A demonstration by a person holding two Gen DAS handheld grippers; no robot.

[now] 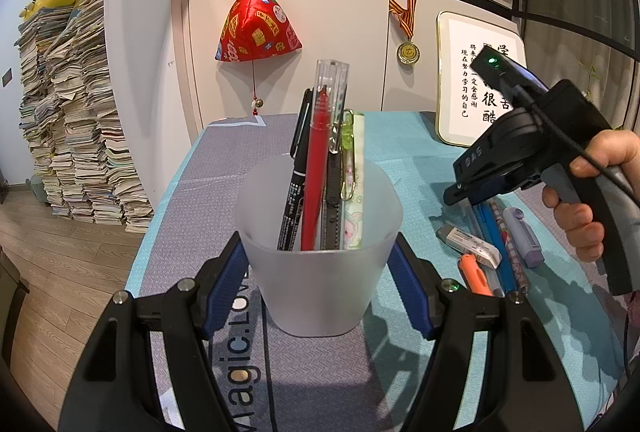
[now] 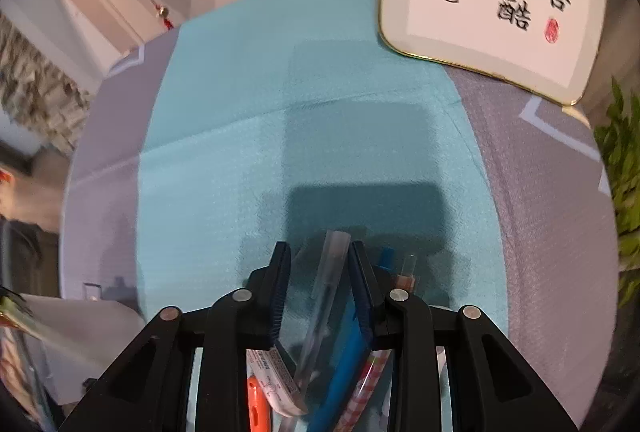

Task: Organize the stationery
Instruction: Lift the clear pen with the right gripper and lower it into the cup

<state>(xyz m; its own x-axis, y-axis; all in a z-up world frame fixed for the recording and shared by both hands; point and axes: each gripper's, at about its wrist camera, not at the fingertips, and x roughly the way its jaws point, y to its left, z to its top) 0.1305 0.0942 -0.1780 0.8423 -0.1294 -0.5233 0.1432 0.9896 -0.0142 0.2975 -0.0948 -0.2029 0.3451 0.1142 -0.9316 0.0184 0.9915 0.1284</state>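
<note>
The left tool [image 1: 318, 264] clamps the frosted cup [image 1: 318, 252] at the surface's centre; the right tool [image 2: 320, 272], at three o'clock, straddles a clear pen [image 2: 326, 284] (contact unclear). An off-centre pinch could scatter neighbouring pens

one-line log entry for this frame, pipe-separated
left gripper: shut on frosted cup | right gripper: around clear pen, grip unclear | loose pens remain on mat

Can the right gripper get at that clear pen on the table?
Probably yes: the right gripper already straddles the clear pen, jaws either side, nothing above it, though neighbouring pens lie close.
</note>
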